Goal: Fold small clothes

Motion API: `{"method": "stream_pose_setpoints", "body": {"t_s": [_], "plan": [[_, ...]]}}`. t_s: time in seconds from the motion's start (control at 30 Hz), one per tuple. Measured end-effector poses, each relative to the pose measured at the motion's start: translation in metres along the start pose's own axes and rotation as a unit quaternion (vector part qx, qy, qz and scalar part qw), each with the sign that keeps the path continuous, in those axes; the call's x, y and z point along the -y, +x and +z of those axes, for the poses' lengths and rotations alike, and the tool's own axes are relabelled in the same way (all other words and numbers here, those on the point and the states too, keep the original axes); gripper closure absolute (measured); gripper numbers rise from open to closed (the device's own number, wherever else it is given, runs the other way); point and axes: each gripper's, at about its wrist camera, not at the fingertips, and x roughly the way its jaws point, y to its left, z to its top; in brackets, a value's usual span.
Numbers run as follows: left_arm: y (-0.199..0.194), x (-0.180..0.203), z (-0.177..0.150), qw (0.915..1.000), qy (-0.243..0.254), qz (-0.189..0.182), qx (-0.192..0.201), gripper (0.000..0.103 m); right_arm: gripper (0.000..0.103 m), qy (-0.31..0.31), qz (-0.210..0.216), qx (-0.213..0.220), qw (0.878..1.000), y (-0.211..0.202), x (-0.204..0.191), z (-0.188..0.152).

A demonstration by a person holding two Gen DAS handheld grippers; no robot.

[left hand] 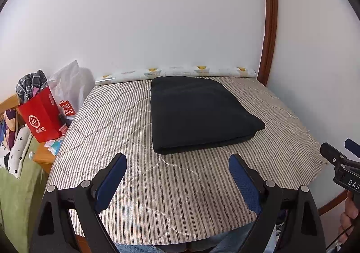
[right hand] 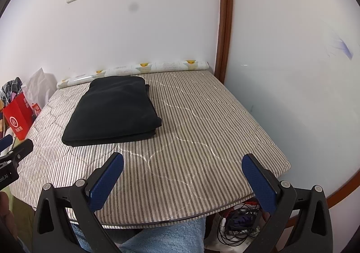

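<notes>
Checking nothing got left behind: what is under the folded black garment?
The folded black garment lies flat on the striped quilted cover, which shows all around it. Anything between its layers or directly beneath is covered. Both grippers hover apart from it, jaws open.

The folded garment (left hand: 200, 116) lies on the striped pad (left hand: 135, 131), ahead of the left gripper (left hand: 177, 163) and ahead-left of the right gripper (right hand: 182, 164). Behind it lies a printed roll (left hand: 175, 72); a paper bag (left hand: 41, 116) stands far left.
</notes>
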Motion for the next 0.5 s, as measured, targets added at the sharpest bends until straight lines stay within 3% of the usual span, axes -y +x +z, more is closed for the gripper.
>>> {"method": "stream_pose_setpoints", "body": {"t_s": [0.5], "plan": [[-0.0002,-0.0030,-0.0002,1.0000,-0.001,-0.001,-0.001,0.011,0.000,-0.002,0.001,0.002,1.000,-0.0014,-0.0022,0.0004]]}}
